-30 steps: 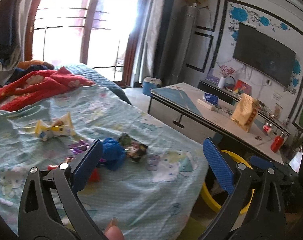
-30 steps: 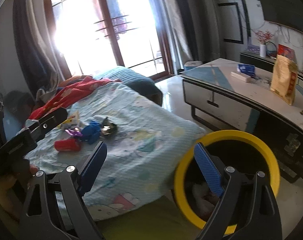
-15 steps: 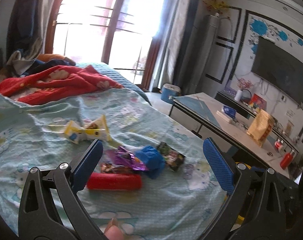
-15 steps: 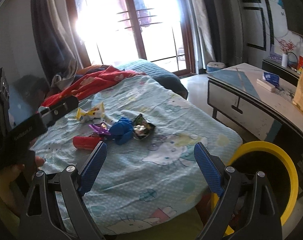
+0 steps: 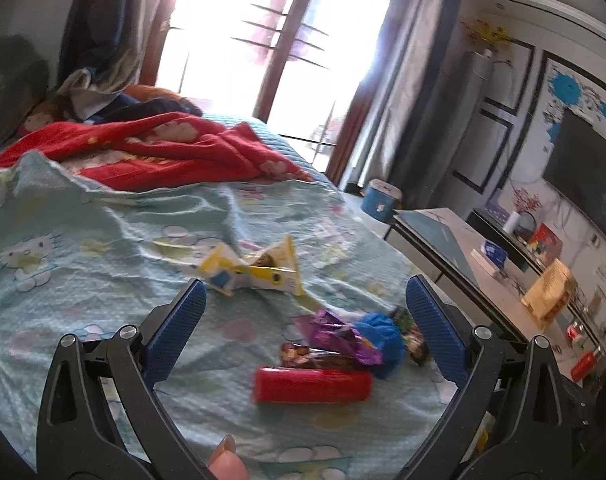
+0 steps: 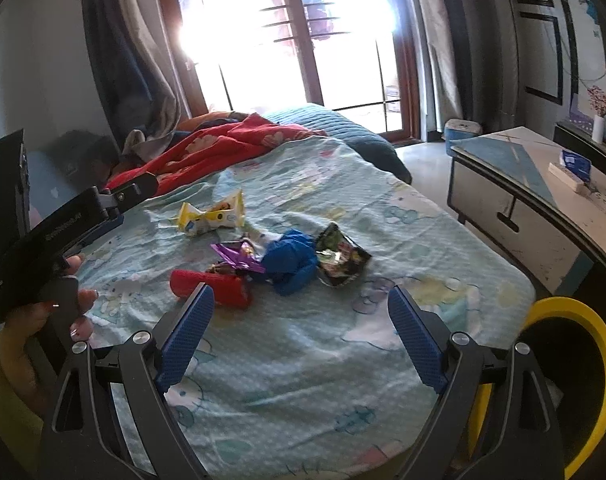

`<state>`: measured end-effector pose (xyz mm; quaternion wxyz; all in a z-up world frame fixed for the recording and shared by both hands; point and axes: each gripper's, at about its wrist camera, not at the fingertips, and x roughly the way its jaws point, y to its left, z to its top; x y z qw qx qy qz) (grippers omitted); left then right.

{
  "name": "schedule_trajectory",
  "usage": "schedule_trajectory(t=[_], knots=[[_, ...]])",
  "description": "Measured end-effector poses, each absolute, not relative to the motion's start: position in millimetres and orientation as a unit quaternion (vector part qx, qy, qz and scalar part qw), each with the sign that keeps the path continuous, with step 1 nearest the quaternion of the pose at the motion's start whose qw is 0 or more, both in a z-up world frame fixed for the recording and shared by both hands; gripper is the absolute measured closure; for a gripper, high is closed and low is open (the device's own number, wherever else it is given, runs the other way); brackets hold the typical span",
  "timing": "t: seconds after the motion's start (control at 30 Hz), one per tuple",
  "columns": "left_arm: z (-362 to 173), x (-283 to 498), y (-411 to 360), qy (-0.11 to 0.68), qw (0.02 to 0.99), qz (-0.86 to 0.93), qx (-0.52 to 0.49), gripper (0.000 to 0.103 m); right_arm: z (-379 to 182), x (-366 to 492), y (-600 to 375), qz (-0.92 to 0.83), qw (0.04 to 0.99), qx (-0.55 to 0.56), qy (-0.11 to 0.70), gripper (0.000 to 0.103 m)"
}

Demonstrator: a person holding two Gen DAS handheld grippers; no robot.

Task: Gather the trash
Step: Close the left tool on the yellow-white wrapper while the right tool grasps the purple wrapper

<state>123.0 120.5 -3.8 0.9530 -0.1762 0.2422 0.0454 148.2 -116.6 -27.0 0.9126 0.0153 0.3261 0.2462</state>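
Both grippers spread wide, nothing betw. pads: left gripper (image 5: 306,320) over red tube (image 5: 313,384), right gripper (image 6: 301,330) short of wrappers (image 6: 239,258) on bed (image 6: 343,360).

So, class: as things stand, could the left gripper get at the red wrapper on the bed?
Probably yes. The left gripper is open and empty, and the red wrapper lies uncovered on the sheet just ahead, between the jaws' line, nothing blocking it.

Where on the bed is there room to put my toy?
Bare sheet lies between the hand-held gripper and the wrappers, and between the yellow wrapper and the red blanket. The middle is crowded: red tube, purple wrapper, blue wad, dark packet.
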Motion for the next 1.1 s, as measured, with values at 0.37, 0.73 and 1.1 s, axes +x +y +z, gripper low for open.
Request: schedule_trajectory(t=[0.37,0.73,1.1], knots=[[-29.5,135.6,170.0,0.270,0.935,0.092,-0.212,0.011,-42.8,181.2,-73.7,0.284,0.893,-0.005,0.349,0.038],[-60.5,175.7,202.6,0.319,0.909,0.094,-0.252,0.029,-57.6,212.2,-21.6,0.318,0.872,-0.043,0.370,0.046],[-82.7,213.5,210.3,0.342,0.893,0.063,-0.286,0.037,-77.3,227.7,5.5,0.317,0.861,-0.074,0.391,0.071]])
